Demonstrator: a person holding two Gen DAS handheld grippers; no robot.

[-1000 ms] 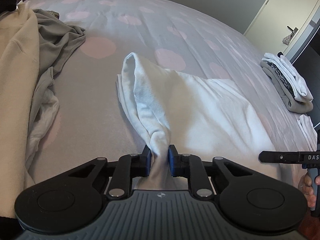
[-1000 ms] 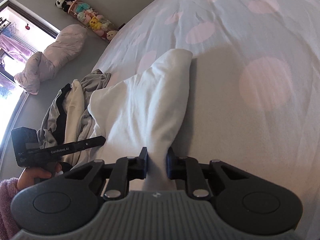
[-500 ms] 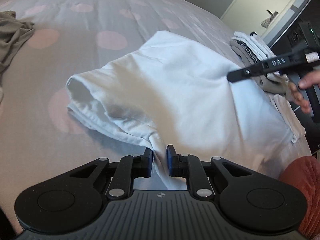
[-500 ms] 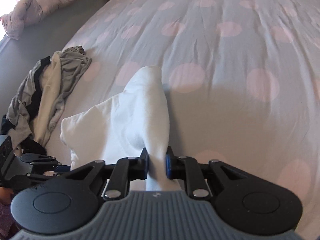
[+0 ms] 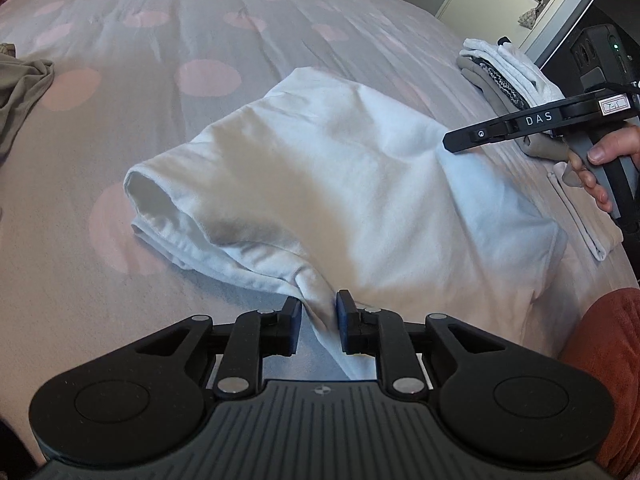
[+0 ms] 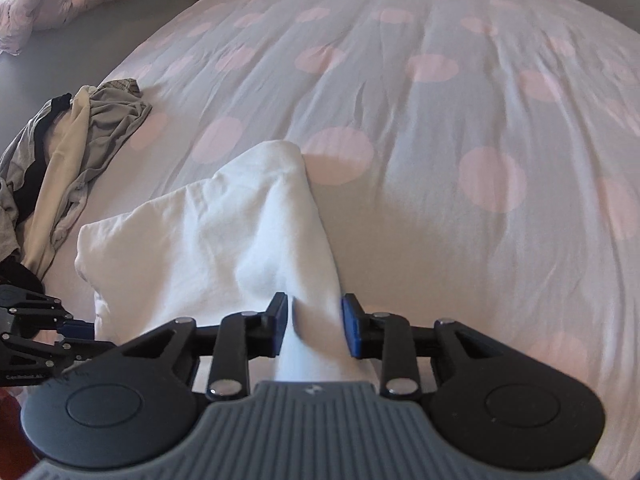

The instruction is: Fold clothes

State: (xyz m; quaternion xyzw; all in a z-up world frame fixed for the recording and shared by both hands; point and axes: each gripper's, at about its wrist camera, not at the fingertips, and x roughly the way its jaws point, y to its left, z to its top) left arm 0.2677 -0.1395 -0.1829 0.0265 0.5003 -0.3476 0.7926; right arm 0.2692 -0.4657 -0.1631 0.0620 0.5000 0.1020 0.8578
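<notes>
White garment [image 5: 340, 184] is laid on the dotted bed [image 5: 240, 20], its near corner hidden under the left claw [image 5: 319, 322]. Left claw's jaws have just been opening slightly; cloth is between them, and whether it is clamped cannot be told. Right claw [image 6: 314, 324] jaws have just been opening, now apart, cloth loose between. Folded stack [image 5: 504, 72] is partly hidden far right; unfolded heap [image 6: 60, 152] is cut off left.

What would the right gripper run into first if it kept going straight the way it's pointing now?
The white garment. The right gripper has just been opening, with a fold of that cloth between its pads, and the cloth stretches on ahead of it. Beyond that lies the spotted bedspread, though depth is hard to judge here.
</notes>
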